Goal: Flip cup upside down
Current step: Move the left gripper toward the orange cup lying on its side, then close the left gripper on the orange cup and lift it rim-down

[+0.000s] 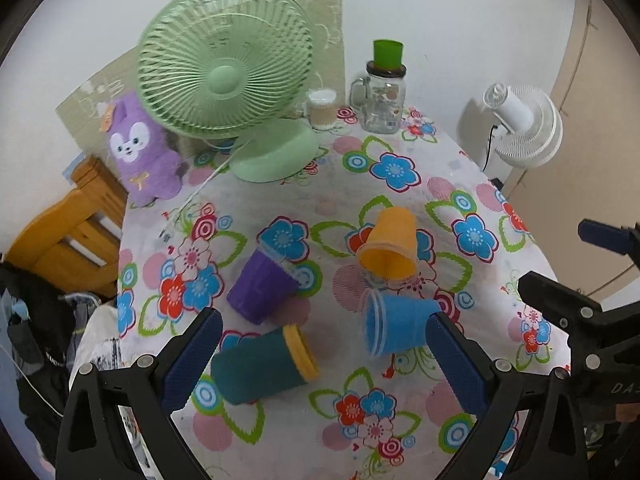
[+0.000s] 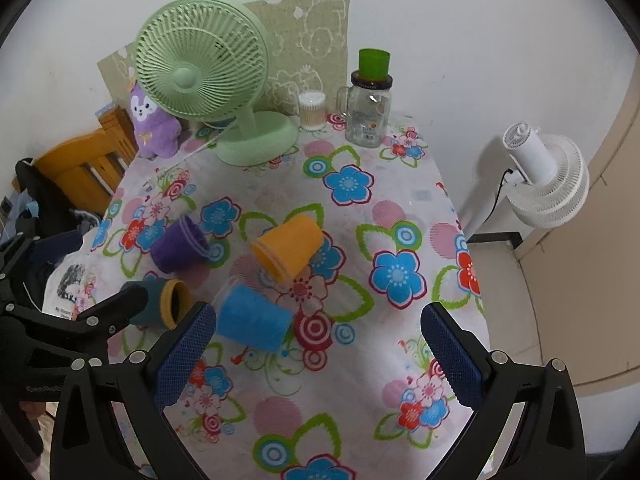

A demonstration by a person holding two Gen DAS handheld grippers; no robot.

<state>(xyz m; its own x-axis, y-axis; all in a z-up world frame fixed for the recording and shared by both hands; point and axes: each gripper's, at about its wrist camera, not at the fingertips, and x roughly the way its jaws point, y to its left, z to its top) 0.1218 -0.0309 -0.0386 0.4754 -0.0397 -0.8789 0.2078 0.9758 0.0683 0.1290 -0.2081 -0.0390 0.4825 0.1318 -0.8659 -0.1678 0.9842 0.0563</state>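
Several cups lie on their sides on the flowered tablecloth (image 1: 400,432): a purple cup (image 1: 260,288), an orange cup (image 1: 390,246), a blue cup (image 1: 396,326) and a teal cup with a yellow rim (image 1: 260,368). My left gripper (image 1: 324,360) is open and empty, held above the teal and blue cups. My right gripper (image 2: 320,356) is open and empty, held above the cloth just right of the blue cup (image 2: 254,320). The right wrist view also shows the orange cup (image 2: 290,252), purple cup (image 2: 178,246) and teal cup (image 2: 164,304).
A green desk fan (image 1: 228,76), a purple plush toy (image 1: 140,148), a cotton swab jar (image 1: 322,108) and a glass mug with a green cup on it (image 1: 382,96) stand at the back. A white fan (image 1: 524,128) stands right of the table. A wooden chair (image 1: 68,232) is at the left.
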